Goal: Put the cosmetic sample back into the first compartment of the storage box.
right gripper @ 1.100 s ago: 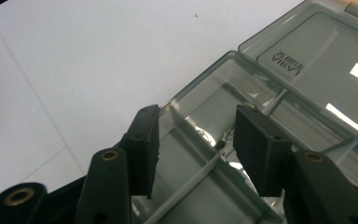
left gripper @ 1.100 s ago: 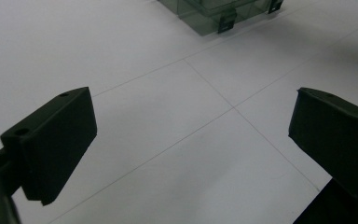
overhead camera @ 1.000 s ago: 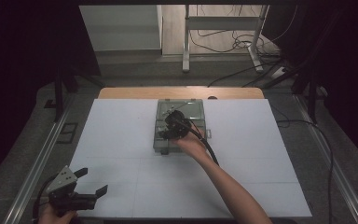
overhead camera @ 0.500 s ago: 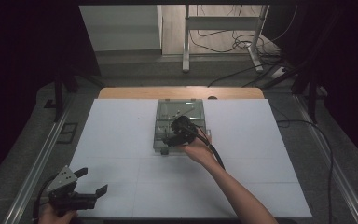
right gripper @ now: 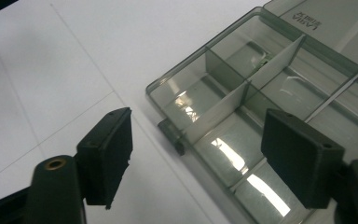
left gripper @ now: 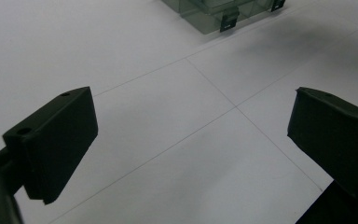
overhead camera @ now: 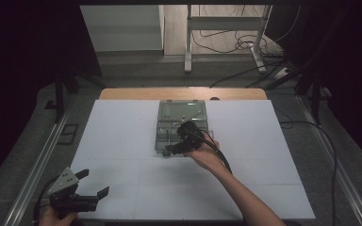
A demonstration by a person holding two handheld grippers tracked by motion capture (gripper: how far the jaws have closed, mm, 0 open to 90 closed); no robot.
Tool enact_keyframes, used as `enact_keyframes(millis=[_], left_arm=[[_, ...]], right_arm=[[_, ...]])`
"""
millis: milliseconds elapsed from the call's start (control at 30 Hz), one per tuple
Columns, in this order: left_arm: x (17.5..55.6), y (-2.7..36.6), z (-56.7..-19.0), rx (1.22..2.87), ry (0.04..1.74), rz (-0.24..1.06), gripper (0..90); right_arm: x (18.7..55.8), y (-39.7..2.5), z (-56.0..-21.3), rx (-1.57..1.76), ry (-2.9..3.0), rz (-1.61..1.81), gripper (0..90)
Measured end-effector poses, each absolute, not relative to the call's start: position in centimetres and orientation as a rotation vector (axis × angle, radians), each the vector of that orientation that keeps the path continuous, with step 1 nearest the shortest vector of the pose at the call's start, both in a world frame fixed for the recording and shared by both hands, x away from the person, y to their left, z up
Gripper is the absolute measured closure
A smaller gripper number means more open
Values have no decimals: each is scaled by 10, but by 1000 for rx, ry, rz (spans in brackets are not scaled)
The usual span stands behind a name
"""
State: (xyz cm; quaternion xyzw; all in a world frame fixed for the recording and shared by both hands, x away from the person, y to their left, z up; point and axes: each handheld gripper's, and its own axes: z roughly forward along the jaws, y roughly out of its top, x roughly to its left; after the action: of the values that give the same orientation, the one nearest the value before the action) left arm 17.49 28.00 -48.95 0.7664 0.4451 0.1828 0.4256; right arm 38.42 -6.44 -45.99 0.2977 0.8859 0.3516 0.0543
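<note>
A clear smoky compartment box [overhead camera: 181, 123] lies in the middle of the white table, its lid [overhead camera: 182, 109] folded open on the far side. My right gripper [overhead camera: 173, 147] hovers over the box's near edge, held in a hand, jaws open and holding nothing. In the right gripper view, the gripper [right gripper: 200, 140] spans the divided compartments [right gripper: 242, 107] and a front latch [right gripper: 171, 134]. My left gripper [overhead camera: 93, 182] rests at the near left corner, open and holding nothing. In the left gripper view, my left gripper [left gripper: 191, 126] frames bare table, with the box [left gripper: 214, 11] far ahead.
The white table top [overhead camera: 122, 141] is marked with thin grid lines. A metal rail [overhead camera: 37, 165] runs along its left side and another [overhead camera: 339, 174] along its right. Cables and a table stand [overhead camera: 226, 42] lie on the floor beyond the far edge.
My right gripper has drawn back a little toward the person, from over the box's middle to its near edge. The left gripper has stayed put.
</note>
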Motion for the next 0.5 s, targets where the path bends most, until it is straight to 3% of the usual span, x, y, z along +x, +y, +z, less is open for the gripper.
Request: enact_keyframes(millis=[500], left_arm=[[175, 279, -489, 1923, 1104, 459, 21]], right_arm=[[364, -75, -460, 896, 2718, 1069, 148]])
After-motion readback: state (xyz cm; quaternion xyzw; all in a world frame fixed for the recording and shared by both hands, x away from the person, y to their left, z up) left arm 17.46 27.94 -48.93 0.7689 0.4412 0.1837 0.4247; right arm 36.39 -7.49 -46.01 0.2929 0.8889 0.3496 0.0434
